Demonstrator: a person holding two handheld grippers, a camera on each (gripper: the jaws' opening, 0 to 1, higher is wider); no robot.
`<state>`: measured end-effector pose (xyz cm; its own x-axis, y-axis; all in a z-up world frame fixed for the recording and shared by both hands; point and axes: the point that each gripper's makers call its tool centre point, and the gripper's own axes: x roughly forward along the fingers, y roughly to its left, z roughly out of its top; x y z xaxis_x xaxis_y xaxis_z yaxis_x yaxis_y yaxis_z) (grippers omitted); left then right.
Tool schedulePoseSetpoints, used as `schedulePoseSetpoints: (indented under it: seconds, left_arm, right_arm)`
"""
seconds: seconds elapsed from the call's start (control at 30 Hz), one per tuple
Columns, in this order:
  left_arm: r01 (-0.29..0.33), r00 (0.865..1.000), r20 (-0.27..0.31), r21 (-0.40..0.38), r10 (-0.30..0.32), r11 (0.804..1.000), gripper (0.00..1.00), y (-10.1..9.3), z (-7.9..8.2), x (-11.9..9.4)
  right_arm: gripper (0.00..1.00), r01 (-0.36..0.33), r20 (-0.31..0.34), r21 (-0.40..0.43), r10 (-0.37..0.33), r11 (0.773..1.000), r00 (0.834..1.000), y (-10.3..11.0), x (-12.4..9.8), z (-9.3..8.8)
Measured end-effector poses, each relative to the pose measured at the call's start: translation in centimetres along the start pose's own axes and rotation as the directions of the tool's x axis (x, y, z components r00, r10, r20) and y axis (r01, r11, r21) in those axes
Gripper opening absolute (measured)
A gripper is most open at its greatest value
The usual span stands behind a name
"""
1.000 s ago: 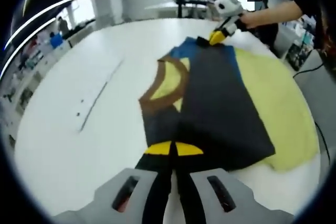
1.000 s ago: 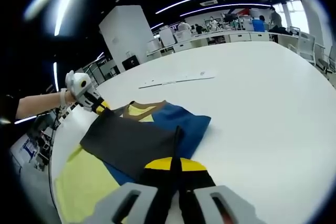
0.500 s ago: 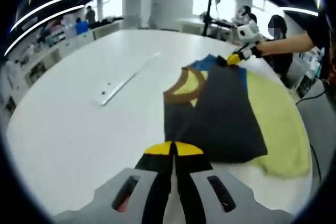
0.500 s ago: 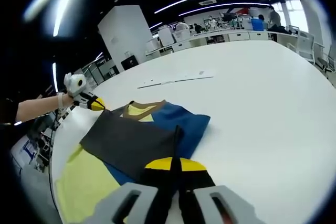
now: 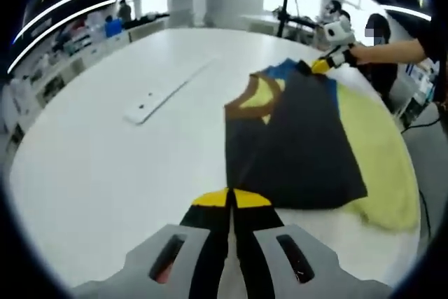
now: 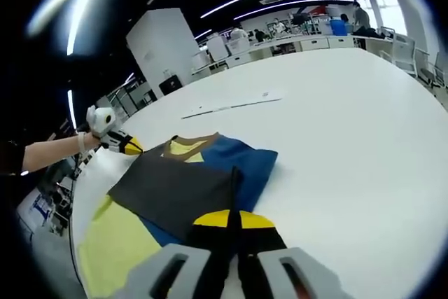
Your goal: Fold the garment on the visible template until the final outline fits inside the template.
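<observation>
Lying at centre on the white table [image 5: 105,166], the garment [image 5: 297,148] is folded, dark panel uppermost, with blue, yellow and a brown neckline showing at its edges; the left gripper [image 5: 231,199] has its jaws together on nothing, just short of the garment's near edge; the right gripper [image 6: 233,219] has its jaws together at the garment's edge, though I cannot tell whether cloth is pinched; a white strip [image 5: 164,92] lies at ten o'clock in the left gripper view.
</observation>
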<state>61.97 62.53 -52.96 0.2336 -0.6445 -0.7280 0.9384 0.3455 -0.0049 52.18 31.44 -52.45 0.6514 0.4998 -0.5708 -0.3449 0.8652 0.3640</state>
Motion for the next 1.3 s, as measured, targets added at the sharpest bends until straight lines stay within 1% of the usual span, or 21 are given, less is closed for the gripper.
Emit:
schedulePoseSetpoints:
  seconds: [0.1, 0.2, 0.23, 0.3, 0.37, 0.4, 0.43, 0.47, 0.57, 0.6, 0.7, 0.77, 0.87, 0.93, 0.97, 1.0, 1.03, 1.07, 1.13, 1.2, 1.3]
  left_arm:
    - [0.005, 1.0, 0.008, -0.026, -0.004, 1.0, 0.0, -0.1, -0.3, -0.3]
    - [-0.011, 0.999, 0.039, -0.055, 0.013, 0.998, 0.0, 0.2, -0.3, -0.8]
    - [-0.013, 0.999, 0.049, -0.065, 0.017, 0.998, 0.0, 0.1, -0.2, -0.9]
    - [-0.008, 0.996, 0.086, -0.064, 0.014, 0.998, 0.0, -0.1, 0.3, -1.3]
    - [-0.001, 0.993, 0.121, -0.087, 0.012, 0.996, 0.0, -0.3, 0.8, -1.5]
    - [0.002, 0.991, 0.132, -0.09, 0.01, 0.996, 0.0, -0.4, 1.0, -1.6]
    - [0.007, 0.989, 0.148, -0.098, 0.008, 0.995, 0.01, -0.5, 1.3, -1.7]
    - [0.012, 0.987, 0.159, -0.101, 0.004, 0.995, 0.04, -0.7, 1.5, -1.8]
    - [0.013, 0.984, 0.178, -0.106, 0.006, 0.994, 0.17, -0.9, 1.9, -1.8]
    - [0.018, 0.982, 0.186, -0.108, 0.003, 0.994, 0.22, -1.1, 2.1, -1.8]
    - [0.017, 0.978, 0.206, -0.104, 0.005, 0.994, 0.28, -1.7, 2.6, -1.9]
    - [0.031, 0.976, 0.219, -0.105, -0.008, 0.994, 0.3, -2.3, 3.0, -2.0]
    - [0.04, 0.971, 0.24, -0.107, -0.014, 0.993, 0.38, -3.0, 3.4, -2.1]
    - [0.031, 0.964, 0.265, -0.102, -0.003, 0.994, 0.52, -3.4, 3.8, -2.1]
    - [0.023, 0.964, 0.267, -0.103, 0.006, 0.994, 0.6, -3.5, 3.9, -2.1]
    - [0.022, 0.963, 0.268, -0.101, 0.006, 0.995, 0.68, -3.7, 3.9, -2.1]
    - [0.019, 0.96, 0.278, -0.106, 0.012, 0.994, 0.7, -4.0, 3.9, -2.2]
    - [0.017, 0.959, 0.283, -0.113, 0.015, 0.993, 0.71, -4.1, 4.0, -2.3]
    - [0.019, 0.953, 0.302, -0.137, 0.024, 0.99, 0.74, -4.4, 4.1, -2.5]
    - [0.013, 0.952, 0.304, -0.146, 0.032, 0.989, 0.8, -4.7, 4.0, -2.7]
    - [0.024, 0.946, 0.322, -0.163, 0.03, 0.986, 0.83, -5.8, 4.2, -3.2]
  right_arm:
    - [0.0, -0.001, -0.001, 0.001, 0.001, 1.0, 1.0, 0.0, -0.1, -0.1]
    - [0.0, -0.006, -0.001, -0.018, 0.006, 1.0, 1.0, -0.1, -0.1, -0.1]
    - [0.0, -0.005, 0.0, -0.038, 0.005, 0.999, 1.0, 0.0, -0.1, -0.1]
    - [0.01, -0.004, 0.006, -0.066, 0.005, 0.998, 1.0, 0.1, -0.1, 0.0]
    - [0.1, -0.02, 0.014, -0.09, 0.022, 0.996, 1.0, 0.6, -0.2, 0.0]
    - [0.19, -0.027, 0.013, -0.09, 0.028, 0.996, 1.0, 0.7, -0.2, -0.1]
    - [0.25, -0.03, 0.018, -0.111, 0.033, 0.993, 0.999, 0.9, -0.2, -0.1]
    - [0.29, -0.034, 0.022, -0.127, 0.037, 0.991, 0.999, 1.1, -0.3, -0.1]
    - [0.4, -0.046, 0.029, -0.136, 0.05, 0.99, 0.998, 1.2, -0.3, 0.0]
    - [0.46, -0.043, 0.035, -0.144, 0.048, 0.989, 0.998, 1.1, -0.4, 0.1]
    - [0.59, -0.034, 0.051, -0.167, 0.043, 0.985, 0.998, 0.8, -0.5, 0.4]
    - [0.65, -0.047, 0.058, -0.17, 0.057, 0.984, 0.997, 0.9, -0.7, 0.6]
    - [0.74, -0.057, 0.053, -0.185, 0.068, 0.981, 0.996, 1.1, -0.9, 0.5]
    - [0.83, -0.073, 0.047, -0.179, 0.083, 0.981, 0.995, 1.2, -1.0, 0.4]
    - [0.89, -0.088, 0.044, -0.178, 0.098, 0.98, 0.994, 1.4, -1.0, 0.4]
    - [0.99, -0.095, 0.046, -0.172, 0.104, 0.98, 0.993, 1.6, -0.9, 0.4]
    - [0.99, -0.1, 0.043, -0.182, 0.11, 0.978, 0.993, 1.7, -1.0, 0.2]
    - [1.0, -0.105, 0.042, -0.21, 0.117, 0.972, 0.992, 1.8, -1.0, 0.3]
    - [1.0, -0.108, 0.028, -0.205, 0.117, 0.973, 0.993, 1.9, -1.0, 0.0]
    - [1.0, -0.111, 0.023, -0.199, 0.117, 0.974, 0.993, 1.9, -1.0, -0.2]
    - [1.0, -0.109, 0.018, -0.207, 0.115, 0.972, 0.993, 1.9, -1.3, -0.3]
